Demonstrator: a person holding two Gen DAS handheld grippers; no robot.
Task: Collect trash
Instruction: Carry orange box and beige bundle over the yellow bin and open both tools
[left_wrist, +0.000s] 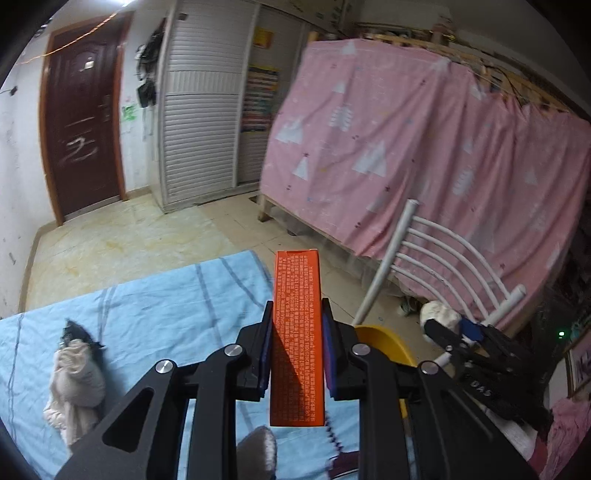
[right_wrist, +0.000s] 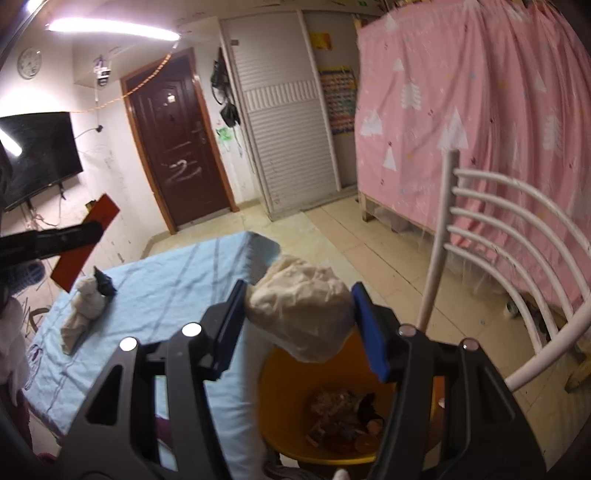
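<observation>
My left gripper (left_wrist: 297, 314) is shut on a long orange carton (left_wrist: 297, 332) with white print, held above the blue sheet (left_wrist: 155, 302); carton and gripper also show in the right wrist view (right_wrist: 85, 243). My right gripper (right_wrist: 299, 291) is shut on a crumpled cream paper wad (right_wrist: 301, 314), held over the yellow bin (right_wrist: 273, 421), which has scraps inside. The bin's rim shows in the left wrist view (left_wrist: 384, 338). A cream wad (left_wrist: 74, 376) and a black scrap (left_wrist: 79, 332) lie on the sheet at left.
A white slatted chair (right_wrist: 491, 236) stands right of the bin. A pink curtained bunk (left_wrist: 424, 147) fills the right. A brown door (left_wrist: 83, 118) and white wardrobe (left_wrist: 201, 110) are at the back, with tiled floor (left_wrist: 122, 240) between. A TV (right_wrist: 37, 155) hangs left.
</observation>
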